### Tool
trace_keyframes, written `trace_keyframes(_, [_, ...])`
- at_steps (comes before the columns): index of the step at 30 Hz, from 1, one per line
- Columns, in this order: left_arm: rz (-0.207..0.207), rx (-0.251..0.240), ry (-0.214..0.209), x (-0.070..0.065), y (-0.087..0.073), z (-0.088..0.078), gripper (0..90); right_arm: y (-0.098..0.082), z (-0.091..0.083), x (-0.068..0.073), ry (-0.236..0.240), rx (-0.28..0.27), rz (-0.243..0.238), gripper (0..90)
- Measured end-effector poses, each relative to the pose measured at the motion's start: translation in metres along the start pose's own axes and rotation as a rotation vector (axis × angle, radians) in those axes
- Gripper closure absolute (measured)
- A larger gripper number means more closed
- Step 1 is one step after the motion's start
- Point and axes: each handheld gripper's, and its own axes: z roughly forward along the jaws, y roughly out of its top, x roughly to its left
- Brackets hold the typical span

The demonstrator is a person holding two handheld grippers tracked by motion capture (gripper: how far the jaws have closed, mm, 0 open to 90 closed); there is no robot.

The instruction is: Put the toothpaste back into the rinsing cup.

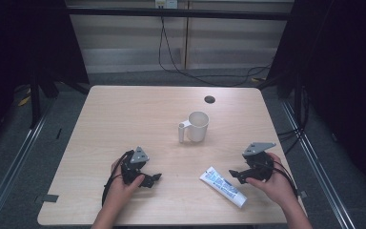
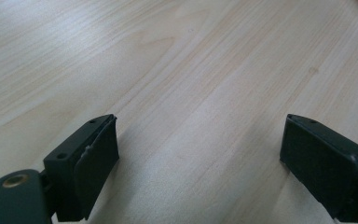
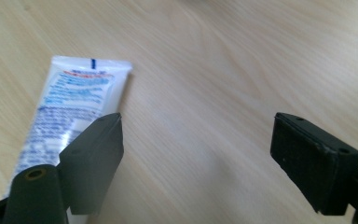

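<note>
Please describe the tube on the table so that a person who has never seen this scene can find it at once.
Start from the light wooden table and go to its near right part, just in front of the right gripper. There a white toothpaste tube with blue print lies flat and at a slant. The white mug near the middle stands upright with a handle; the tube is the only flat, printed thing.

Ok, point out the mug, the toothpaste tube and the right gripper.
mug (image 1: pixel 199 127), high view, on its outer wall.
toothpaste tube (image 1: pixel 223 186), high view, on the middle of its printed body.
right gripper (image 1: pixel 235 174), high view, midway between its fingertips.
</note>
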Motion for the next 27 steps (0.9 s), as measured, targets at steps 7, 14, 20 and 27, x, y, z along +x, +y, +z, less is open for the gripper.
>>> trace_keyframes(7, [-0.001,0.000,-0.001,0.000,0.000,0.000,11.1,0.029,0.004,0.020,0.085,0.047,-0.047,17.9])
trace_keyframes(14, [0.003,0.003,0.000,0.000,0.000,0.000,11.1,0.038,0.020,0.039,0.130,0.120,-0.096,18.0])
trace_keyframes(20, [-0.001,-0.003,-0.004,0.000,0.000,0.000,11.1,0.038,0.030,0.044,0.151,0.155,-0.092,18.1])
trace_keyframes(27, [0.004,0.001,-0.004,0.001,0.000,0.000,11.1,0.039,0.034,0.050,0.168,0.185,-0.102,18.3])
